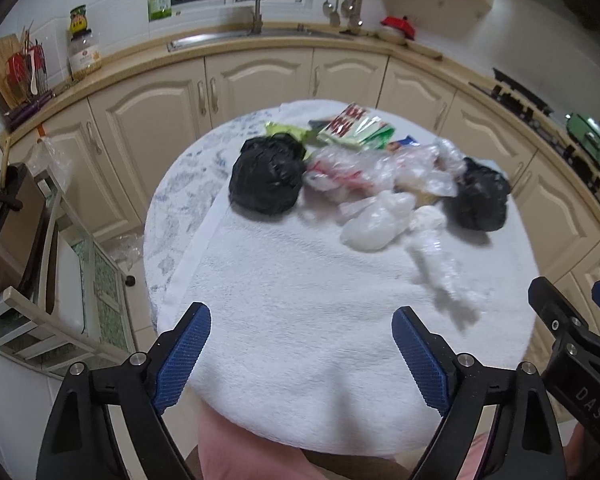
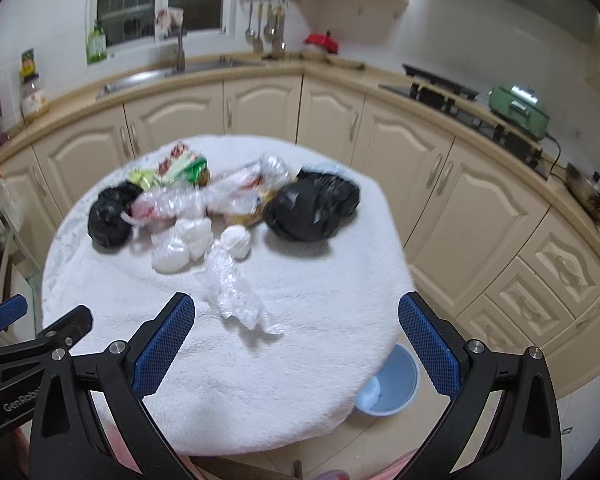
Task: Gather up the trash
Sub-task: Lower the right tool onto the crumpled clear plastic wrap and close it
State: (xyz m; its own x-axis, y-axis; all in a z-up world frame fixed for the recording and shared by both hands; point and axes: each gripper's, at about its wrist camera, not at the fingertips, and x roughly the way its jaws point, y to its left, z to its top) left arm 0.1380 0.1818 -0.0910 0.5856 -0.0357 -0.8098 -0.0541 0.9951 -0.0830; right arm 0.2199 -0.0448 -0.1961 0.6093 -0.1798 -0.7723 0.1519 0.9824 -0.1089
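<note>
Where the trash lay heaped, toward the far half of the round table (image 1: 260,360), a white towel (image 2: 300,360) covered the tabletop beneath it. Two knotted black bags bracketed the heap: one black bag (image 1: 267,178) at the left end, the other black bag (image 2: 314,208) at the right end. Between them sat crumpled clear plastic bags (image 1: 352,172), touching one another, with two small white tied bundles (image 2: 184,246) just in front. A long twist of clear plastic wrap (image 2: 232,292) trailed from the pile toward the near edge, closer to the right gripper than anything else. Behind the heap lay colourful snack wrappers (image 1: 354,126), red, white and green, beside a yellow-green packet (image 2: 142,178).

The left gripper (image 1: 300,344) hung over the near edge of the towel with its blue-padded fingers (image 1: 184,356) spread wide and nothing between them. The right gripper (image 2: 296,344) was likewise wide apart and held nothing, its blue pads (image 2: 430,350) flanking the near rim of the table; the plastic wrap lay just ahead of its left pad, apart from it.

On the floor below the table's right edge stood a light blue bin (image 2: 392,384). Cream cabinets (image 2: 260,108) curved behind, under a counter with a sink (image 1: 256,36), and a green appliance (image 2: 518,110) sat by the stove.
</note>
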